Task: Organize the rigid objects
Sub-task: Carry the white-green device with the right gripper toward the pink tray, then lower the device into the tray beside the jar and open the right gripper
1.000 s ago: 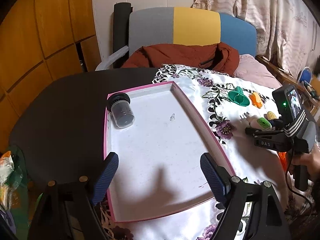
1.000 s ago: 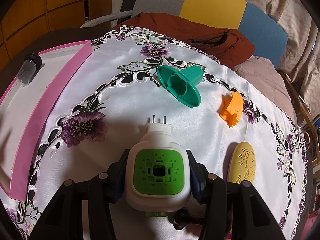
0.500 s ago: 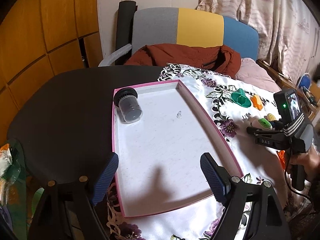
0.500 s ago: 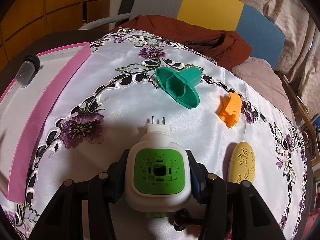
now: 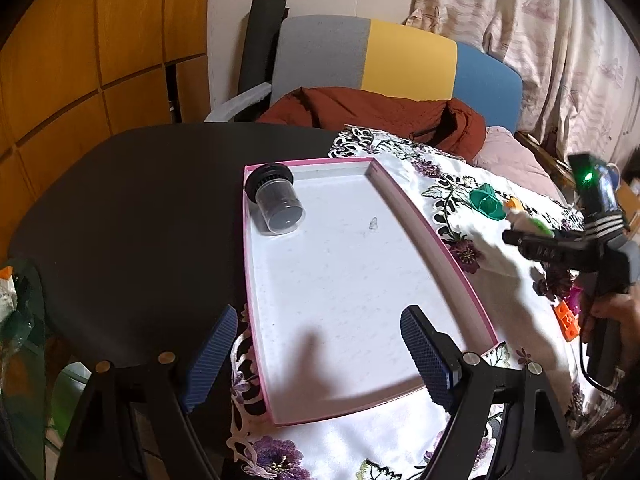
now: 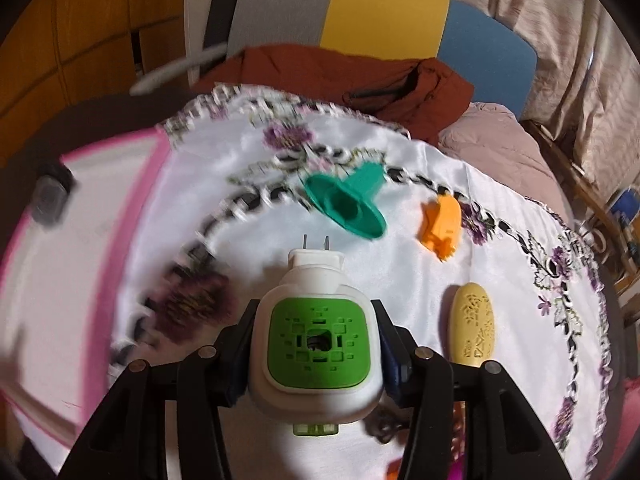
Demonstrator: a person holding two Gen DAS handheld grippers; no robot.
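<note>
Left gripper: jaws apart, nothing between them, poised over the near end of the tray.

Tray: pink-rimmed, white-floored, on the tabletop, partly over the cloth. Holds one item only, a jar lying on its side in the far left corner. Rest of the floor bare.

Right gripper: clamped on the plug-in, white body with green face, prongs pointing away. Appears lifted clear of the cloth, right of the tray; not yet stowed.

On the cloth, outside the tray: teal funnel, orange piece, yellow oval. Further small orange and pink items at the right edge of the left view, too small to identify.

Judged status: early stage. One item stowed, one in transit, at least three remaining.
</note>
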